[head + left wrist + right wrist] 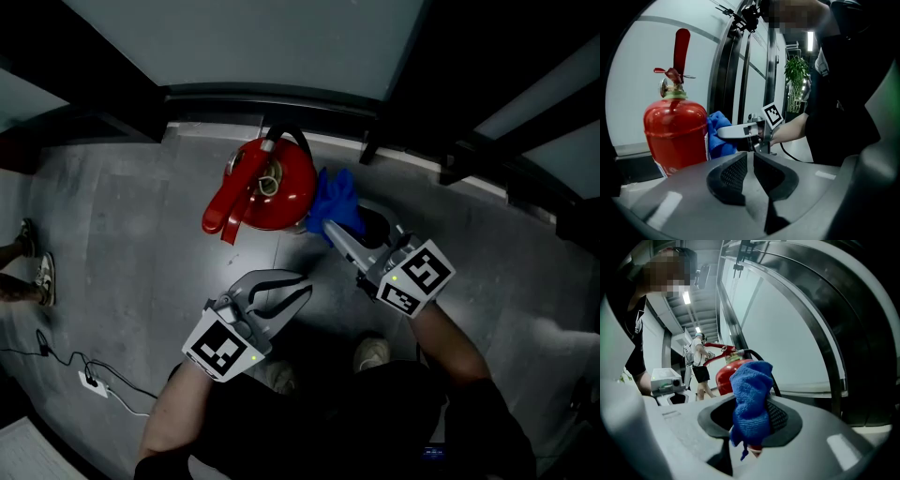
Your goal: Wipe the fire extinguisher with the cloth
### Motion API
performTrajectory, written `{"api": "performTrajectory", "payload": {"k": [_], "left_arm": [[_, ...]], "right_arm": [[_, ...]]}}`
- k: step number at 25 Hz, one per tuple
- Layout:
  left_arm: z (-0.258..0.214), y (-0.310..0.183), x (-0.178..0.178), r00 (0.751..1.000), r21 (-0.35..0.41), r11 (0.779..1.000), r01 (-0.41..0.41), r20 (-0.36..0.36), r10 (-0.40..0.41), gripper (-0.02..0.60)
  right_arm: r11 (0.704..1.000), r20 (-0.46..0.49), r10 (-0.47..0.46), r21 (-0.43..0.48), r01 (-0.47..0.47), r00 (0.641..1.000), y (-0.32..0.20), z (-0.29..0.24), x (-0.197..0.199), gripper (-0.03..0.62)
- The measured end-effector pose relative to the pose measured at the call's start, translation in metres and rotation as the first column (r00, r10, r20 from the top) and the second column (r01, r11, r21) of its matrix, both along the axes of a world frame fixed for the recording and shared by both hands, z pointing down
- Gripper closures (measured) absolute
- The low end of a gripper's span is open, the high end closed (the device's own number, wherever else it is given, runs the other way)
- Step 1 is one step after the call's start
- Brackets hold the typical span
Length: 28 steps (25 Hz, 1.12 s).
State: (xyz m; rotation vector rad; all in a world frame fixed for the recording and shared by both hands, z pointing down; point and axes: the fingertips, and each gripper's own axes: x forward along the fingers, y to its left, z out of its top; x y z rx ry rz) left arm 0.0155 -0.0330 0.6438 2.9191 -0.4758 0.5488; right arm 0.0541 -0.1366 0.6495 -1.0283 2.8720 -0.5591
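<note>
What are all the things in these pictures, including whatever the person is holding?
fire extinguisher: one, red, standing on the grey floor by the wall
hose: one, black, at the extinguisher's top
cloth: one, blue, against the extinguisher's side
cable: one, dark, on the floor, running to a white plug strip
plant: one, green, in the background of the left gripper view
bystander's feet: two, at the head view's left edge
shoes: two, pale, the person's own, below the grippers
left gripper: one, grey, jaws together, empty, short of the extinguisher
right gripper: one, grey, shut on the cloth
</note>
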Motion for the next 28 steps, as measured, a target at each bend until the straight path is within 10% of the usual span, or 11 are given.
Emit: {"api": "performTrajectory", "payload": {"k": [28], "left_arm": [[0.015,0.009,-0.017,0.998,-0.021,1.000,0.013,0.069,-0.012,0.531]], "right_arm": [[0.913,-0.163,-0.023,-0.406,-0.046,0.986,0.000,0.219,-0.007,0.459]]}}
